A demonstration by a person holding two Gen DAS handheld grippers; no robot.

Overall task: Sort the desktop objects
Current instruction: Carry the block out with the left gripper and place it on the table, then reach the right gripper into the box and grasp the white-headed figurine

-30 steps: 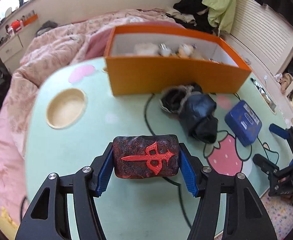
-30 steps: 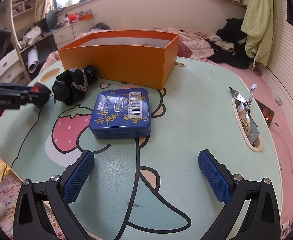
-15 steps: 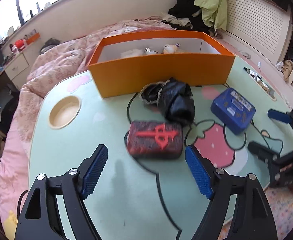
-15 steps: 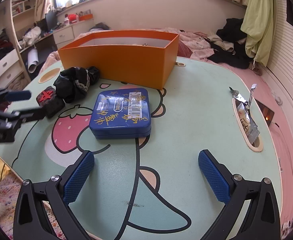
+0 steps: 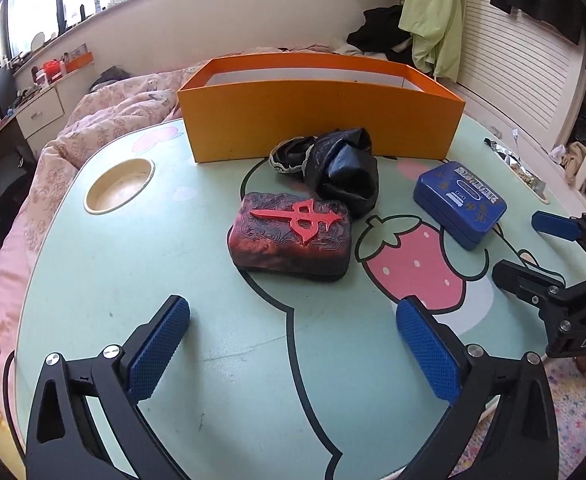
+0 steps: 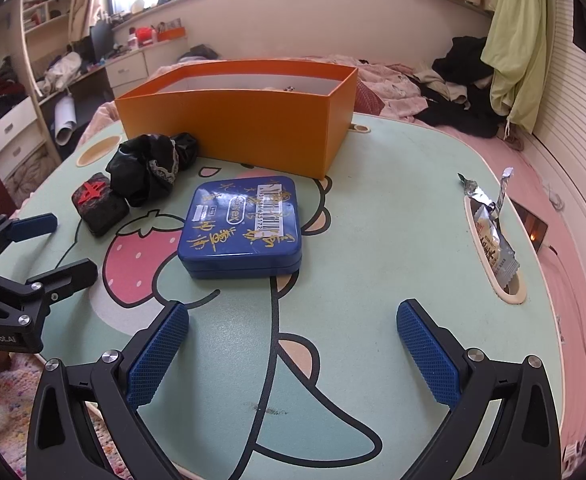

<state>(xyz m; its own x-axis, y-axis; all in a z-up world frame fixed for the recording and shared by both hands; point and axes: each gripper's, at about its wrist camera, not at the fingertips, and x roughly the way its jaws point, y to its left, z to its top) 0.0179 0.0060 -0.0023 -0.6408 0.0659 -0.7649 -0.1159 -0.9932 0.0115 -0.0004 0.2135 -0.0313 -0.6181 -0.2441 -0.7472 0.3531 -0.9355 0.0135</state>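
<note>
A dark red block (image 5: 291, 236) (image 6: 99, 202) with a raised red character lies flat on the green table (image 5: 133, 280), free of any grip. My left gripper (image 5: 293, 344) (image 6: 53, 244) hangs behind it, jaws opening wide, nothing between them. A crumpled black cloth (image 5: 337, 168) (image 6: 151, 166) rests between the block and the orange box (image 5: 321, 112) (image 6: 245, 120). A blue tin (image 5: 459, 204) (image 6: 243, 228) sits right of the strawberry print. My right gripper (image 6: 293, 346) (image 5: 533, 248) stands open just short of the tin, empty.
A round cup recess (image 5: 119, 184) is sunk in the table's left part. A snack wrapper (image 6: 493, 232) lies in a slot at the right edge. A pink-quilted bed (image 5: 105, 120) surrounds the table, with clothes heaped behind.
The left gripper let go of the red block, which now lies on the table, then drew back from it with jaws spreading. The right gripper stayed still.
</note>
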